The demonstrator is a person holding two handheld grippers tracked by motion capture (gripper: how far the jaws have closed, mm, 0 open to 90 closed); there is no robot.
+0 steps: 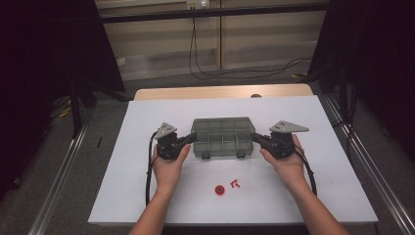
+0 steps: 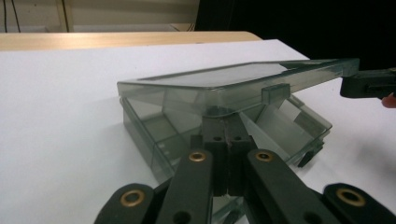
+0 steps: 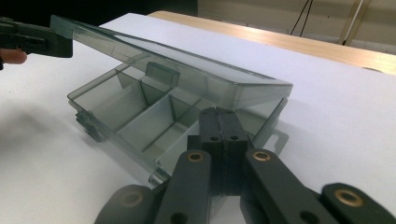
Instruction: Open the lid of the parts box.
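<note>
While both claws press together, left claw (image 1: 192, 138), right claw (image 1: 254, 136), under box lid (image 2: 243, 79); no writing legible

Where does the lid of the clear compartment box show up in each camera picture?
High view: the lid sits at table centre, between the two grippers.
Left gripper view: the lid is raised across the middle, just above the shut jaws.
Right gripper view: the lid slants from upper left down to centre.
Shared landmark: the box's divided compartments under the lid.
</note>
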